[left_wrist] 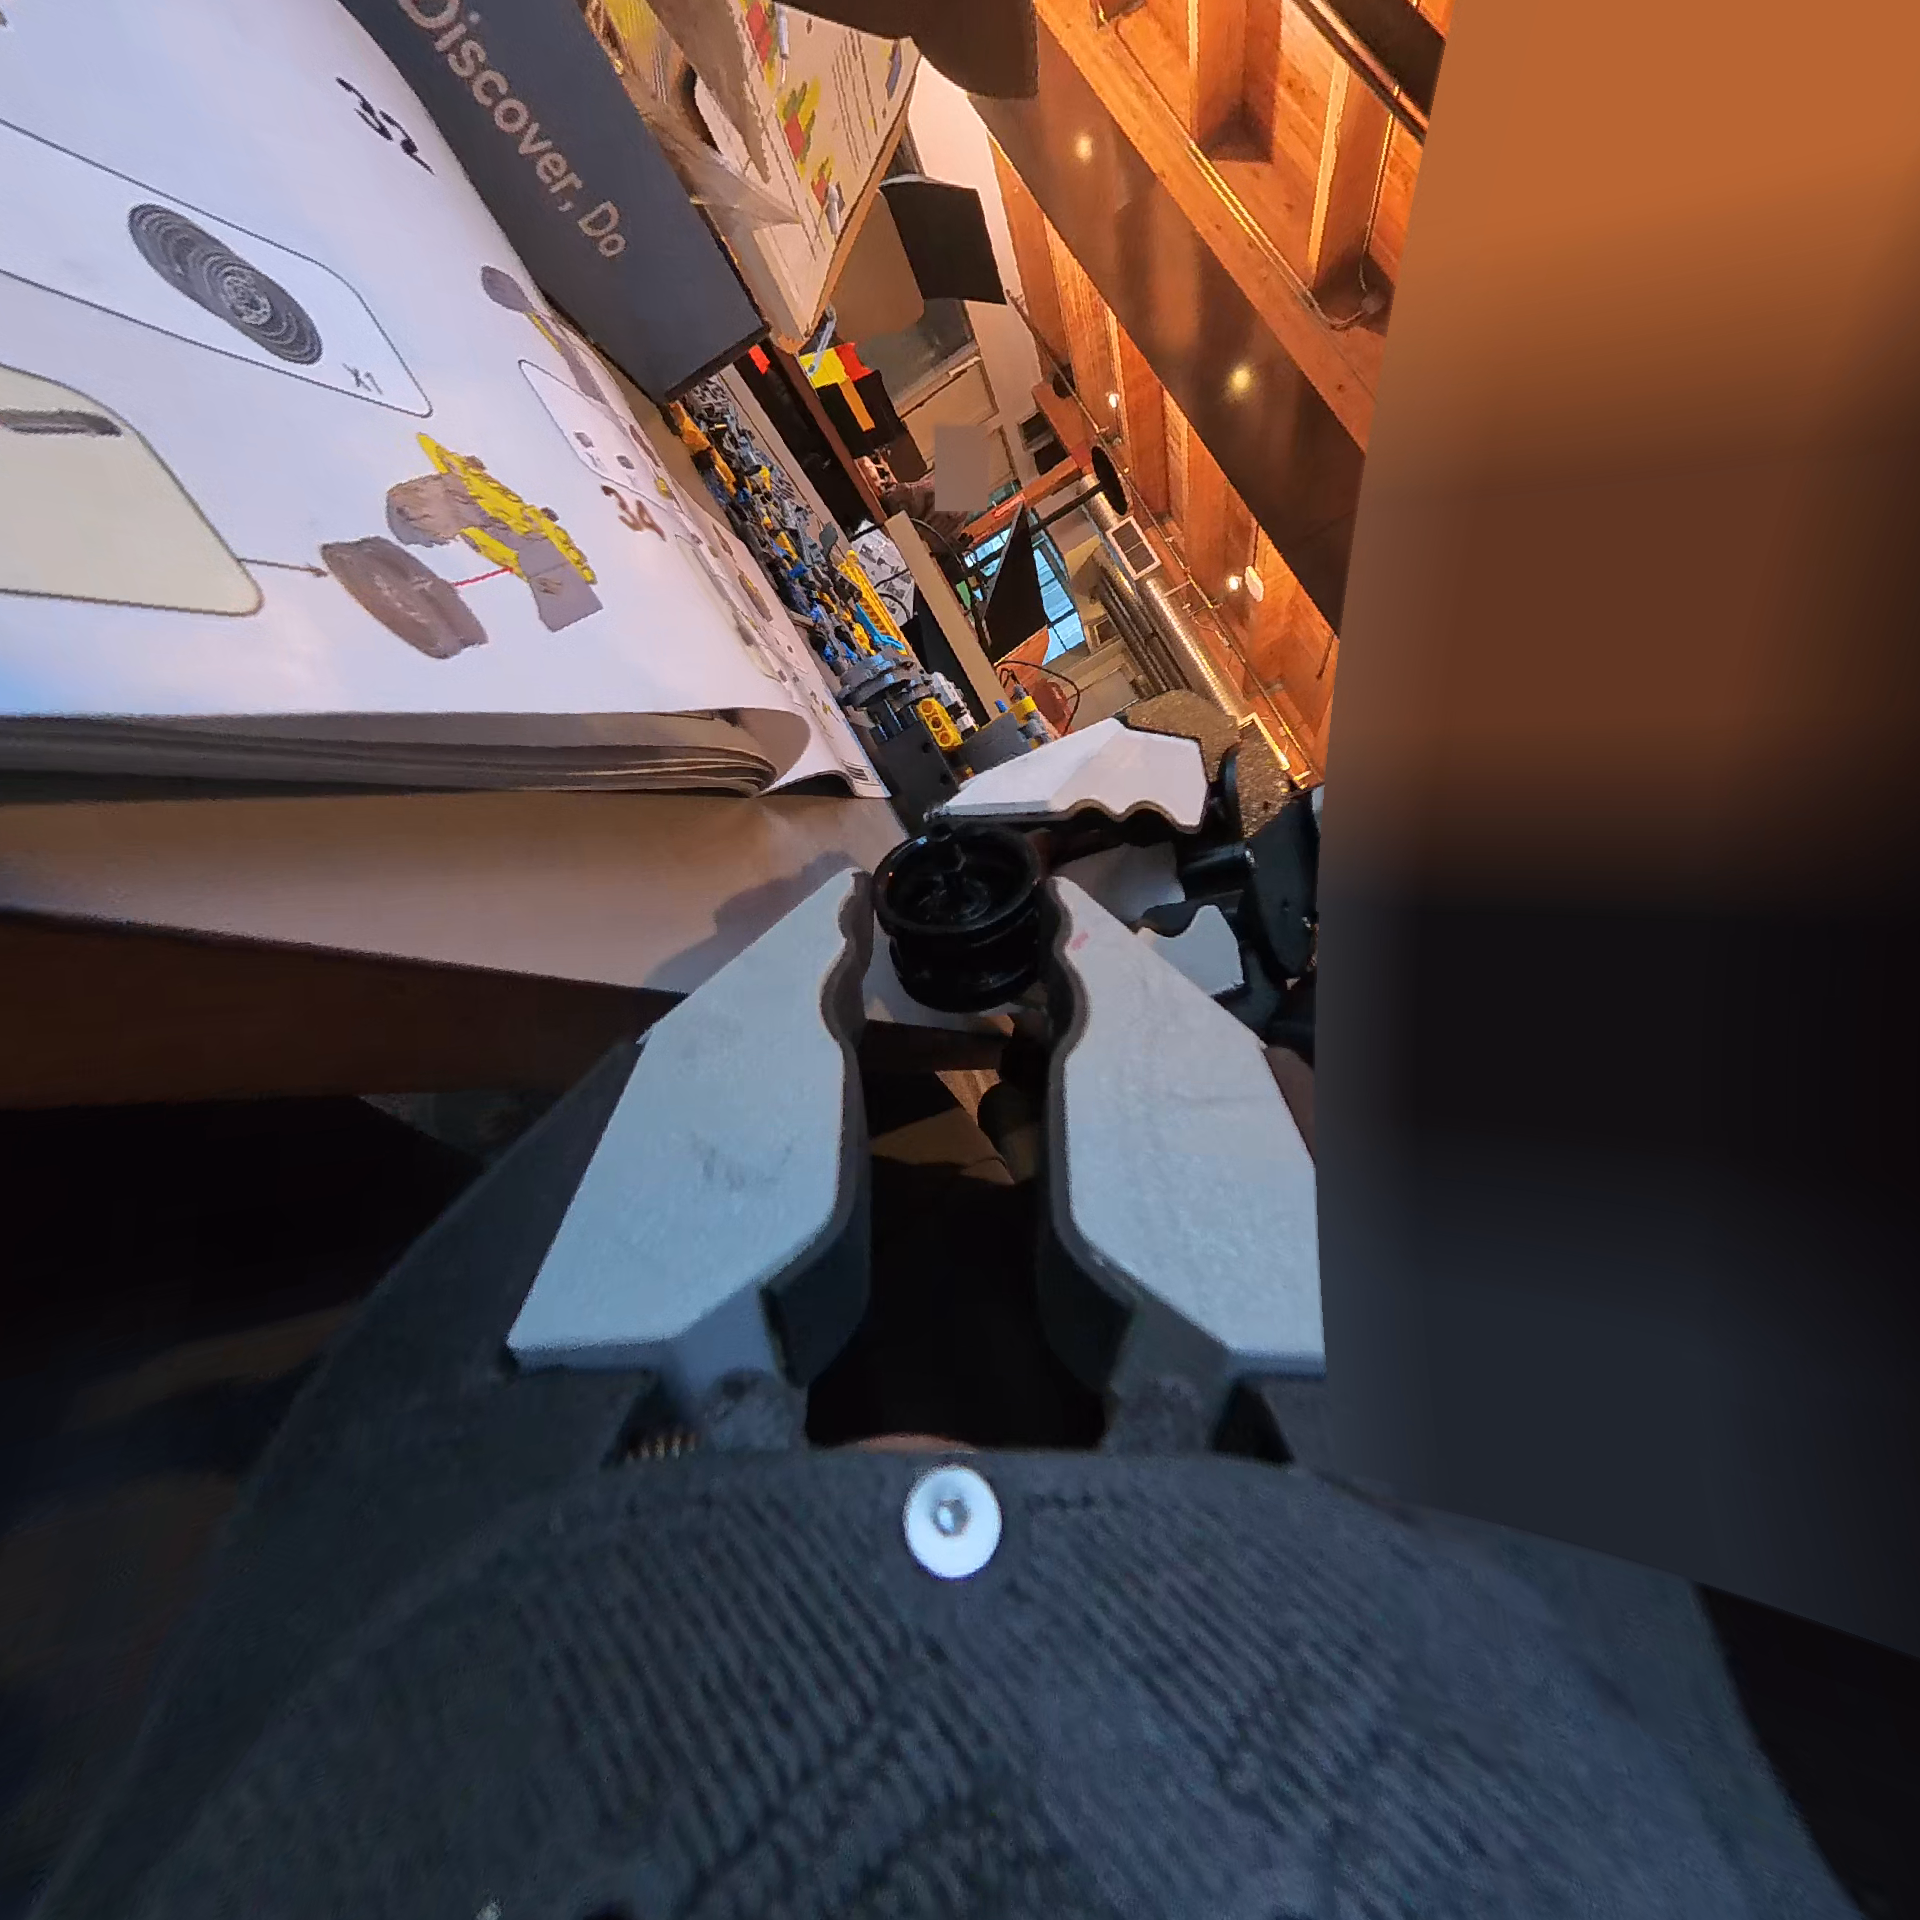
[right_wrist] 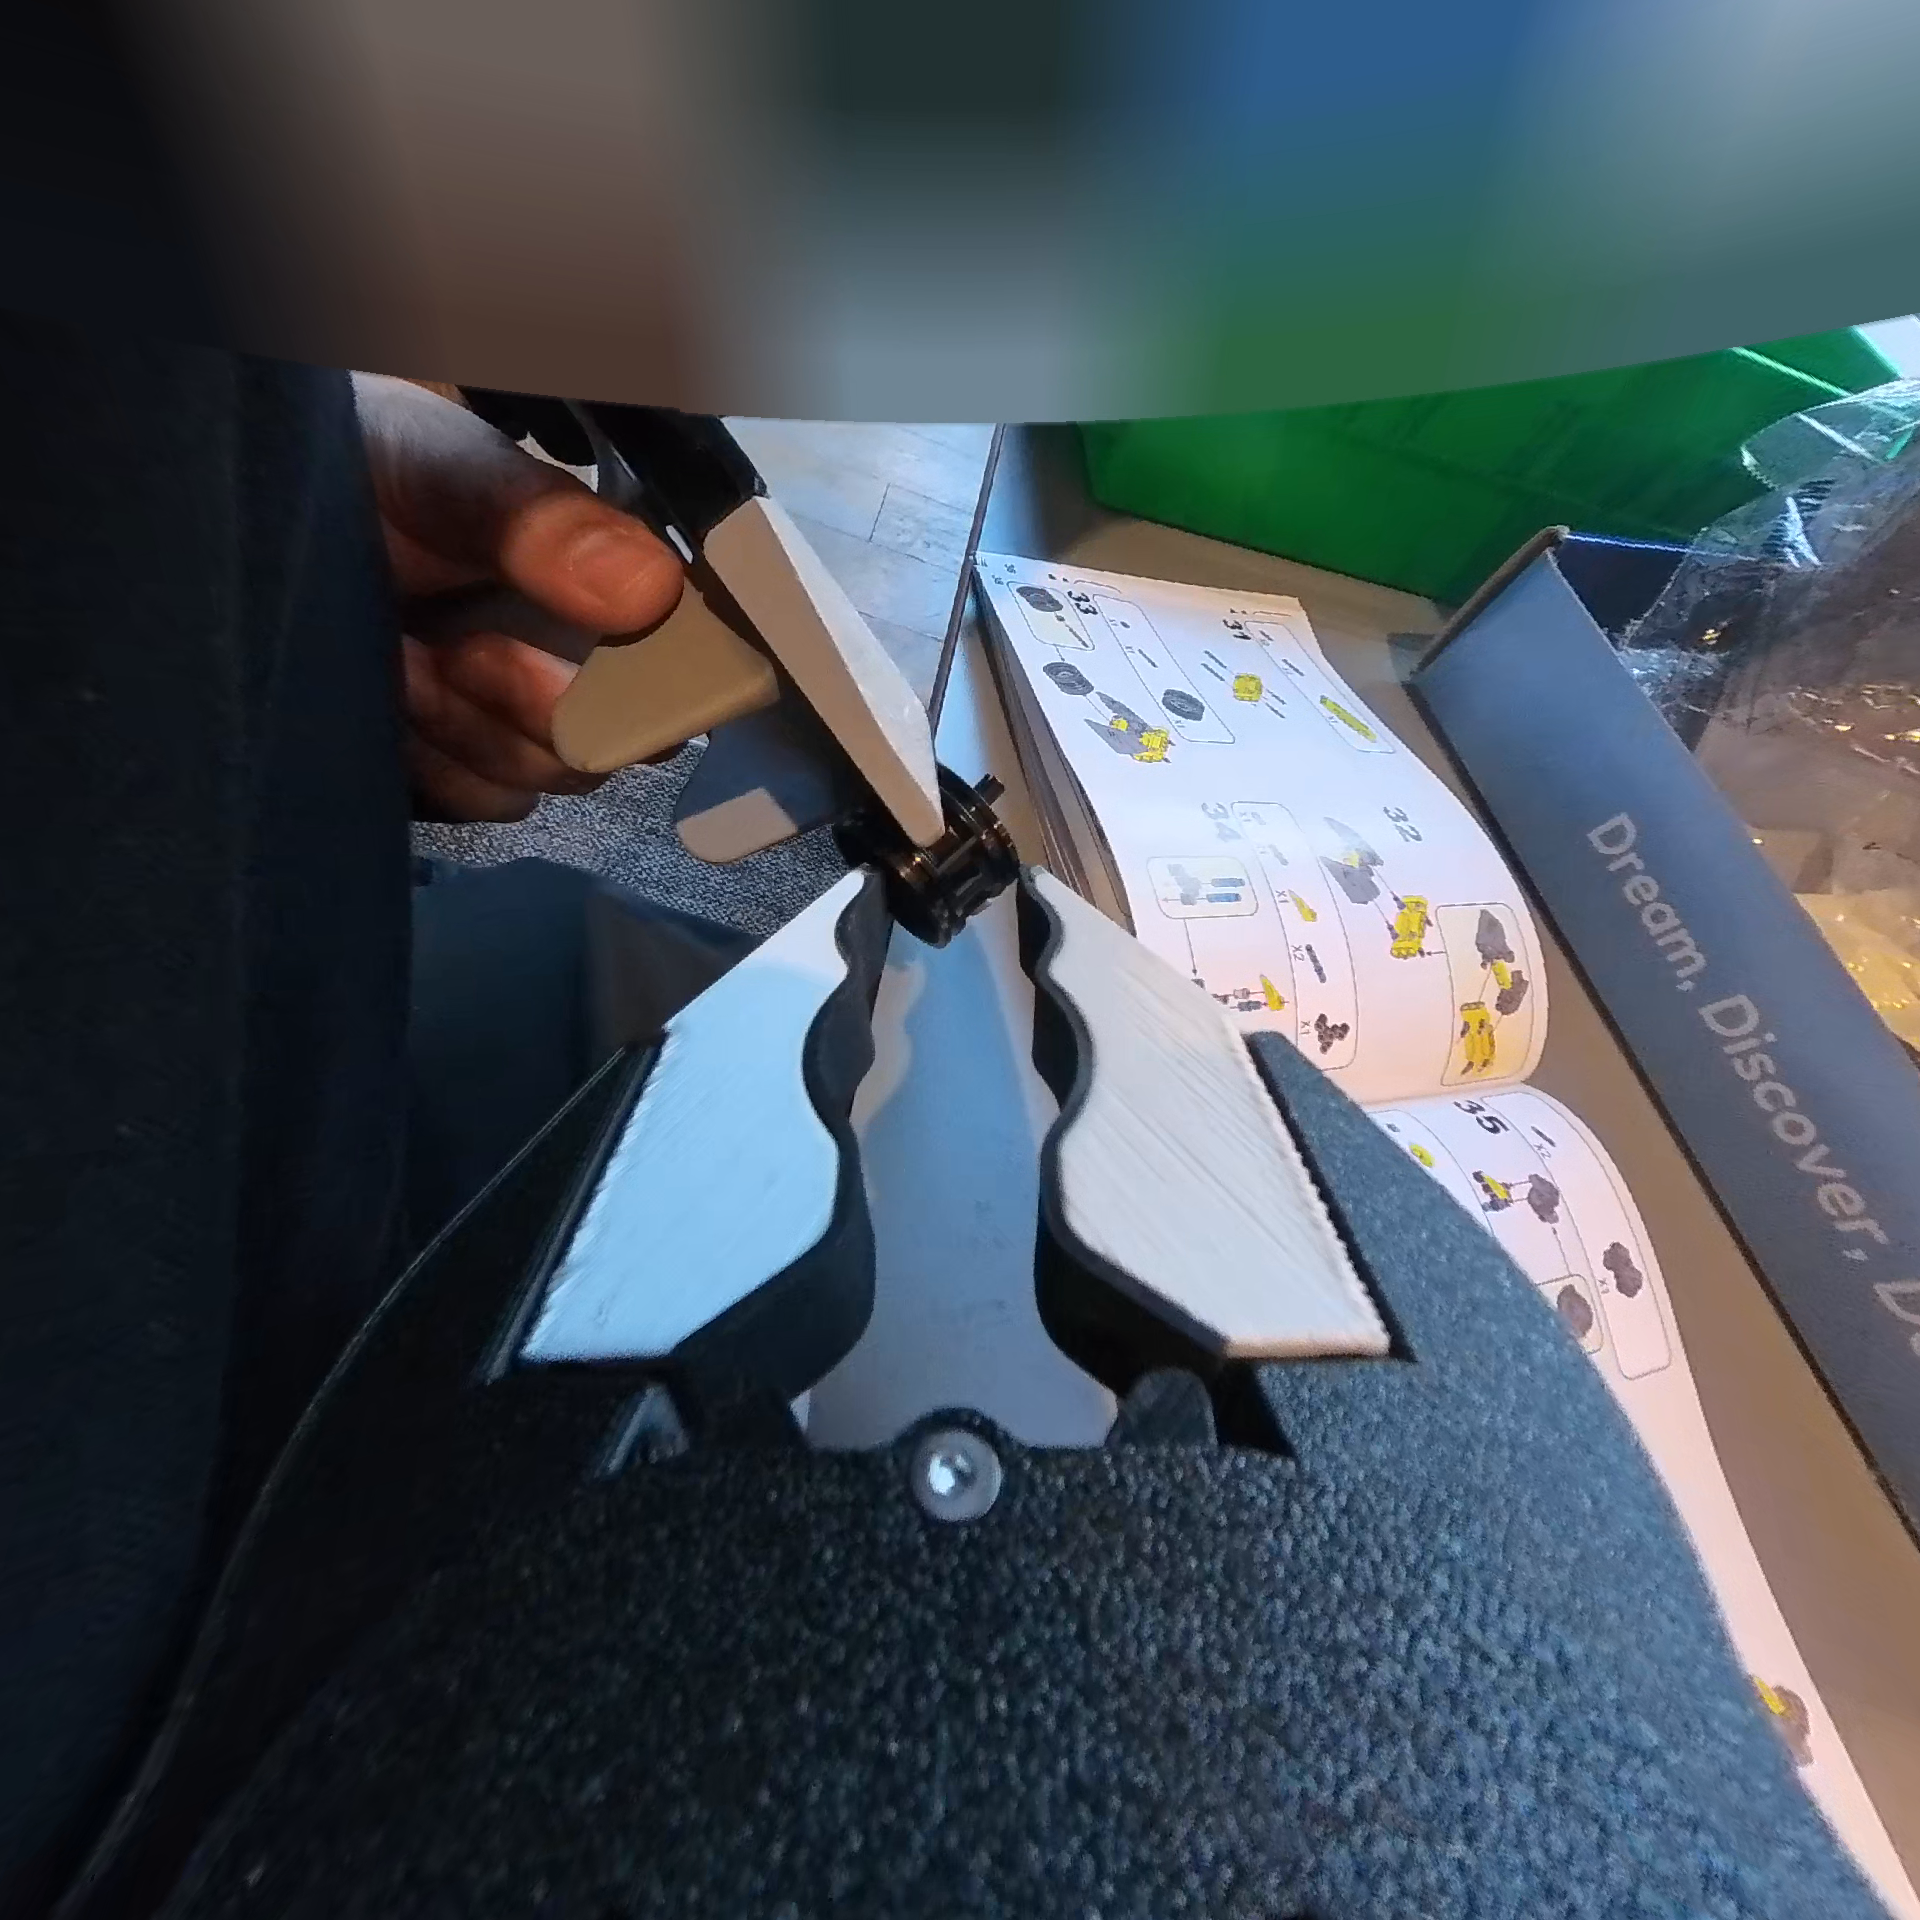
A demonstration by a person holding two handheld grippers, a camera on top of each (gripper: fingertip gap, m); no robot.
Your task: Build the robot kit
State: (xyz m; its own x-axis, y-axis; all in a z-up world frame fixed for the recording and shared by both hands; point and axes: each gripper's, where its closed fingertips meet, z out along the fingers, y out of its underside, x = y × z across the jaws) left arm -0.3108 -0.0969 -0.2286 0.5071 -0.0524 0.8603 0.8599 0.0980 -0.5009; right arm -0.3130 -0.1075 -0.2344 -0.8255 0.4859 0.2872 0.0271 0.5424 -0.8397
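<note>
Fingers, L: L gripper (left_wrist: 956,920) is clamped on a black wheel rim (left_wrist: 961,935), one pad on each side, w/ a narrow gap behind the tips.
Fingers, R: R gripper (right_wrist: 945,883) tips are parted about as wide as the rim and flank it. One tip looks to be touching; can't tell if it's a real grip or just alongside.
Rim: small black plastic hub, grooved, w/ a short pin (right_wrist: 992,787) sticking out of one face. It is held in the air just off the table (left_wrist: 416,883) edge, between both tools.
Hand: a person's hand (right_wrist: 499,644) is wrapped on the L tool's handle, thumb forward.
Booklet: an open instruction booklet (right_wrist: 1247,831) lies flat on the table just beside the rim, pages showing a yellow/grey build.
Box: a dark grey box lid (right_wrist: 1662,935) lies along the booklet's far side.
Beyond: green bin (right_wrist: 1455,468), clear plastic bag (right_wrist: 1818,623), a spread of loose bricks (left_wrist: 790,561) further down the table.
Crowding: both tools' tips meet at the rim, w/ the booklet's edge close by.
</note>
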